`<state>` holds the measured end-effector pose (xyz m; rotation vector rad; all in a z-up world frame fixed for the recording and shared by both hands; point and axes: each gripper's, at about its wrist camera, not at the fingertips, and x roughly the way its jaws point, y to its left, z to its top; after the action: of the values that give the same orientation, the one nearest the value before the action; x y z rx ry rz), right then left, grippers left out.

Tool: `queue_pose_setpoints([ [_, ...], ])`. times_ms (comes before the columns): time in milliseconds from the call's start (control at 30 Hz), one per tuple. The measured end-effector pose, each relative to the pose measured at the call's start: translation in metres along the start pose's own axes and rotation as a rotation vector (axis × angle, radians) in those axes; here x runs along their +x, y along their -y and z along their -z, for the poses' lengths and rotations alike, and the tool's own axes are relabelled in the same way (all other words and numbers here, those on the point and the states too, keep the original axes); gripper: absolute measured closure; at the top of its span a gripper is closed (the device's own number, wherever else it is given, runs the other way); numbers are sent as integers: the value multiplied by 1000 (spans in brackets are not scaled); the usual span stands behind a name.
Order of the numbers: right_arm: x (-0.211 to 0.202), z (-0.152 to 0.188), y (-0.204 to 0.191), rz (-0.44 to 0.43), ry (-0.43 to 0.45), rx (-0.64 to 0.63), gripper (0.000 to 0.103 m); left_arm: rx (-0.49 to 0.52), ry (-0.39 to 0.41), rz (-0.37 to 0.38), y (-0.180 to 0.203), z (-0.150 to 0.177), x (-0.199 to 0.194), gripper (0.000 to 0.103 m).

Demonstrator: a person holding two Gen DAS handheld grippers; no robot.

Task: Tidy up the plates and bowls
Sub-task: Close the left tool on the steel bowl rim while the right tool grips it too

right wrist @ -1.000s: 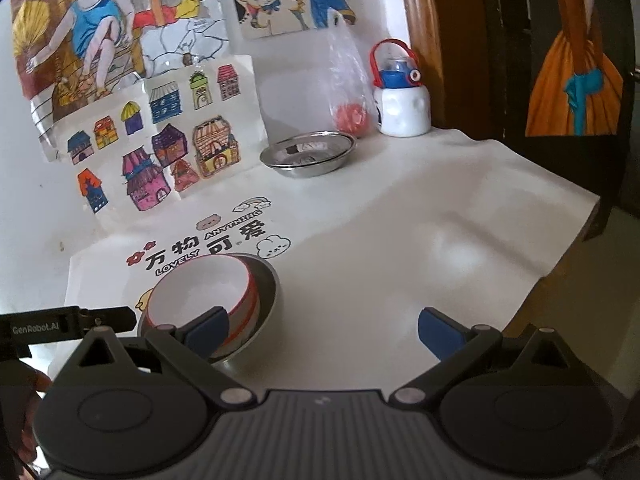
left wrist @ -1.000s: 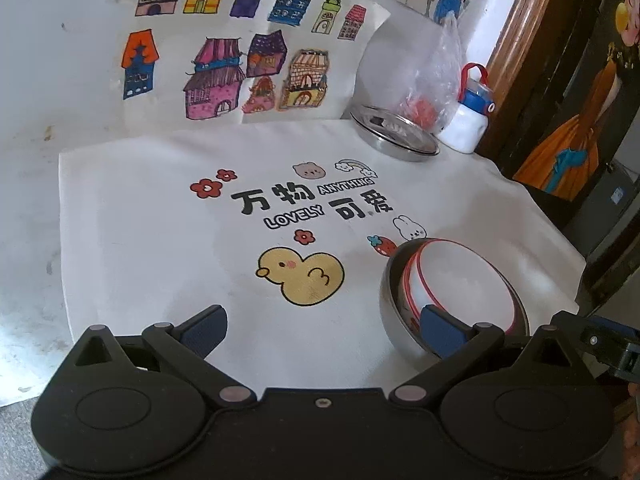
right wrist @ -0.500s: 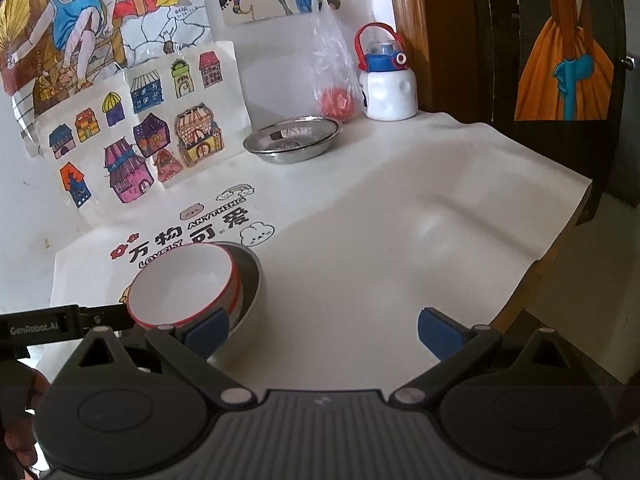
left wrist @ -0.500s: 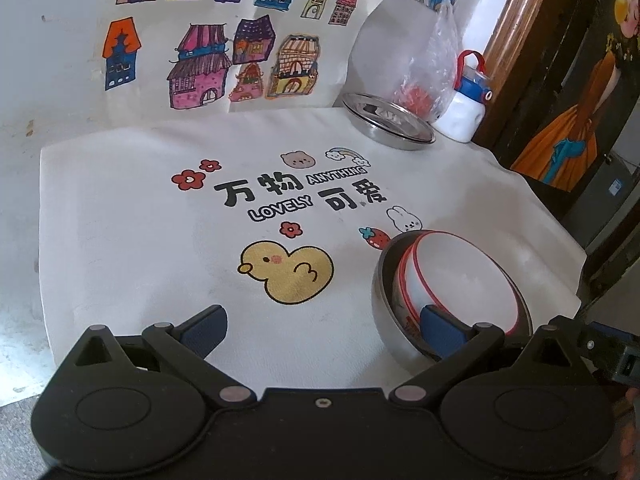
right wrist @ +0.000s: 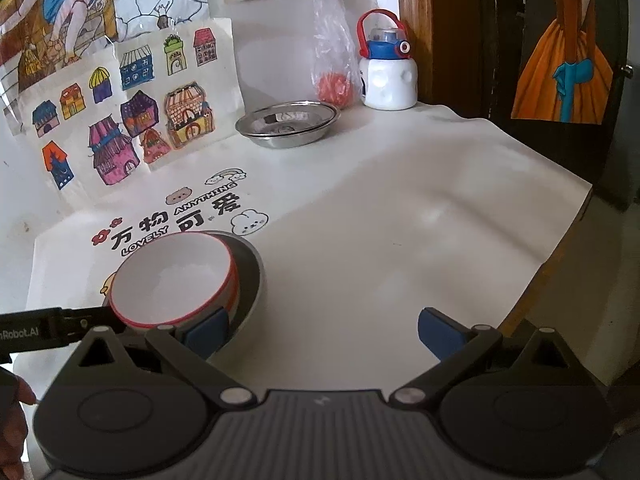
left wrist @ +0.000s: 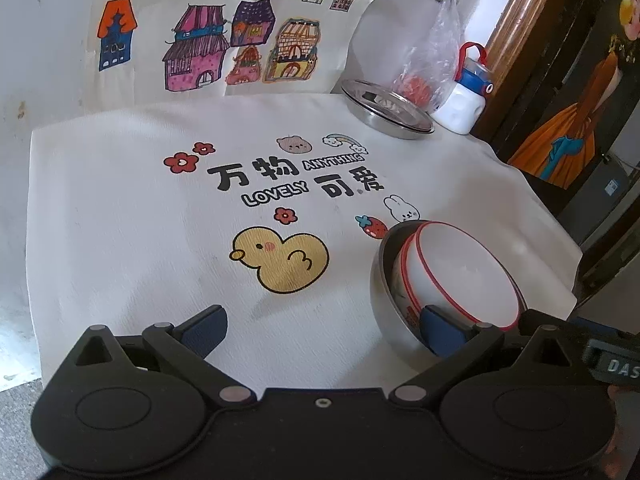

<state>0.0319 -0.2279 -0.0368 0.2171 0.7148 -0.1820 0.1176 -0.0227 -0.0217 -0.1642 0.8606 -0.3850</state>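
Observation:
A white bowl with a red rim (left wrist: 464,276) (right wrist: 172,280) sits tilted inside a steel bowl (left wrist: 384,300) (right wrist: 250,276) on the printed cloth. At the back stands a steel plate stack (left wrist: 386,110) (right wrist: 288,124). My left gripper (left wrist: 324,332) is open over the cloth, its right finger just in front of the steel bowl's near side. My right gripper (right wrist: 323,332) is open too, its left finger in front of the same bowl. Neither holds anything.
A white bottle with a red handle (left wrist: 460,100) (right wrist: 388,76) and a plastic bag (left wrist: 428,68) (right wrist: 334,64) stand by the wall behind the plates. Drawings lean on the wall (right wrist: 132,120). The table edge (right wrist: 568,232) drops off at the right. A hand (right wrist: 12,420) shows at the far left.
Both views have shifted slightly, with the bowls and plates sliding a little up in frame. The bowls stay in place and both grippers stay open.

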Motion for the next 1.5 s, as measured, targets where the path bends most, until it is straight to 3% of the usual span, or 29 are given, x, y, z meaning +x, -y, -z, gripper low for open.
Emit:
queue_pose_setpoints([
  [267, 7, 1, 2, -40, -21, 25, 1, 1, 3, -10, 2, -1, 1, 5],
  [567, 8, 3, 11, -115, -12, 79, 16, -24, 8, 50, 2, -2, 1, 21],
  [933, 4, 2, 7, -191, 0, 90, 42, -52, 15, 122, 0, -1, 0, 44],
  [1033, 5, 0, 7, -207, -11, 91, 44, -57, 13, 145, 0, -1, 0, 54],
  [1200, 9, -3, 5, -222, -24, 71, 45, -44, 19, 164, 2, -3, 0, 62],
  [1500, 15, -7, 5, -302, -37, 105, 73, -50, 14, 202, 1, -6, 4, 75],
])
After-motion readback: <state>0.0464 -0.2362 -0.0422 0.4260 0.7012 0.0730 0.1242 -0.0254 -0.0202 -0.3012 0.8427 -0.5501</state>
